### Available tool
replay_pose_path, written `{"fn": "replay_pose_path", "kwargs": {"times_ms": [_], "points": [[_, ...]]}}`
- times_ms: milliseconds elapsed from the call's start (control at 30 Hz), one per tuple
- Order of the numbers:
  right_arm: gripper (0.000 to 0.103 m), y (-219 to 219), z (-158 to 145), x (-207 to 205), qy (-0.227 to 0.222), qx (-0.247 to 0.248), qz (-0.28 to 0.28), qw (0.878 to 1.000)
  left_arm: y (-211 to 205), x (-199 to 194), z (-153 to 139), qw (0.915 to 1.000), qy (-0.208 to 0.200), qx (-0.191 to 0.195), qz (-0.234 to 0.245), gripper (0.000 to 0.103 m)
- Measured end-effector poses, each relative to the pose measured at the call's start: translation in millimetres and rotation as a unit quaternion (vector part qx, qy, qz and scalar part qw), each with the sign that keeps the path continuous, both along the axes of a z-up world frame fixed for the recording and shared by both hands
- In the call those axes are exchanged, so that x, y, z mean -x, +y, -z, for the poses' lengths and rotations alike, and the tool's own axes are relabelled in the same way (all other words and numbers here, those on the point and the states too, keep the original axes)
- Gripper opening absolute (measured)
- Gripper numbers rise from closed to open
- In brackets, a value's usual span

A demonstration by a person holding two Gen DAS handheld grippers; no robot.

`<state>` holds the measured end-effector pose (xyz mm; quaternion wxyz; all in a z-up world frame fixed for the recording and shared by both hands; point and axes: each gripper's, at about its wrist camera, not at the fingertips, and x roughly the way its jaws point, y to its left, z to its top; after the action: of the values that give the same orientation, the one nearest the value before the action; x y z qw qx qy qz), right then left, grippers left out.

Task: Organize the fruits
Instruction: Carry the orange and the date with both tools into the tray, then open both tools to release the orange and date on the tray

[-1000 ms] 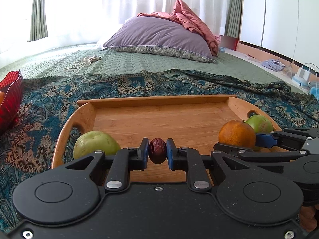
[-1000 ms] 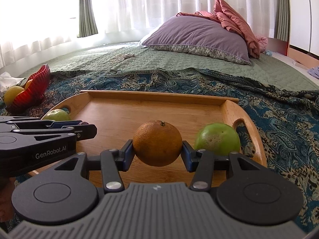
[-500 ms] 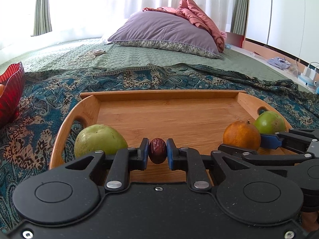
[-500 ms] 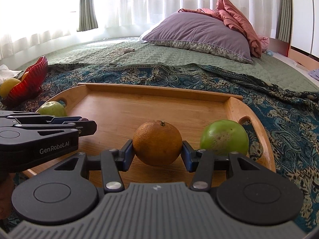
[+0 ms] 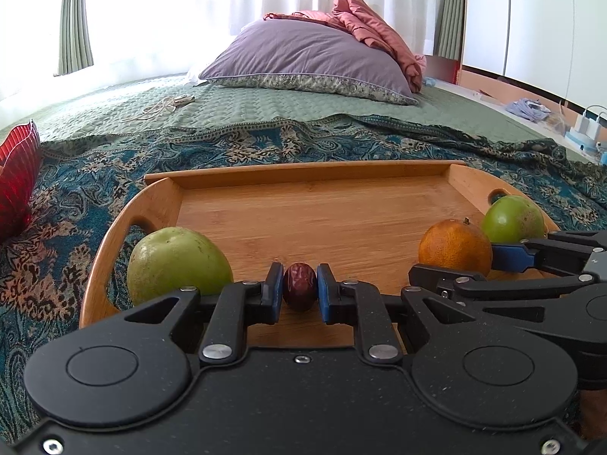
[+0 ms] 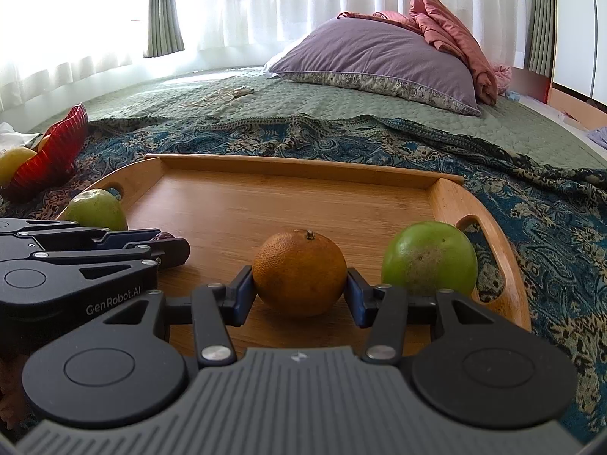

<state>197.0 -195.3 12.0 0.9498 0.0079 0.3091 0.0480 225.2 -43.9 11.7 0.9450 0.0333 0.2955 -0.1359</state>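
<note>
two green fruits [image 5: 178, 259] [image 5: 512, 218], one orange [image 6: 299, 271], one date [image 5: 299, 286].

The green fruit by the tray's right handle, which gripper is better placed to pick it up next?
Neither is free yet, but the right gripper is better placed: the green fruit sits just beside its jaws, which grip the orange. The left gripper, shut on a date, is across the tray.

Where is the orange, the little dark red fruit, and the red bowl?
orange [image 6: 299, 271]: right wrist view, middle of its peel.
little dark red fruit [image 5: 299, 286]: left wrist view, its front face.
red bowl [image 6: 57, 148]: right wrist view, its ribbed outer wall.
</note>
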Motion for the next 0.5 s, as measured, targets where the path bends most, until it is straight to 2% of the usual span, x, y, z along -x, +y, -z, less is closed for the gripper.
{"fn": "replay_pose_path", "kwargs": {"times_ms": [167, 300, 367, 500], "points": [[0.054, -1, 0, 0, 0.002, -0.004, 0.000, 1.000, 1, -1, 0, 1.0000, 0.003, 0.005, -0.001, 0.018], [0.058, -2, -1, 2, 0.002, -0.008, 0.003, 1.000, 3, -1, -2, 0.9999, 0.006, 0.015, -0.005, 0.020], [0.060, -3, -3, 5, -0.007, -0.010, 0.005, 1.000, 5, 1, -4, 0.9998, 0.007, 0.019, -0.005, 0.032], [0.068, -3, -10, 14, -0.020, -0.005, -0.001, 1.000, 6, 9, -10, 0.9998, 0.003, 0.018, -0.003, 0.038]]}}
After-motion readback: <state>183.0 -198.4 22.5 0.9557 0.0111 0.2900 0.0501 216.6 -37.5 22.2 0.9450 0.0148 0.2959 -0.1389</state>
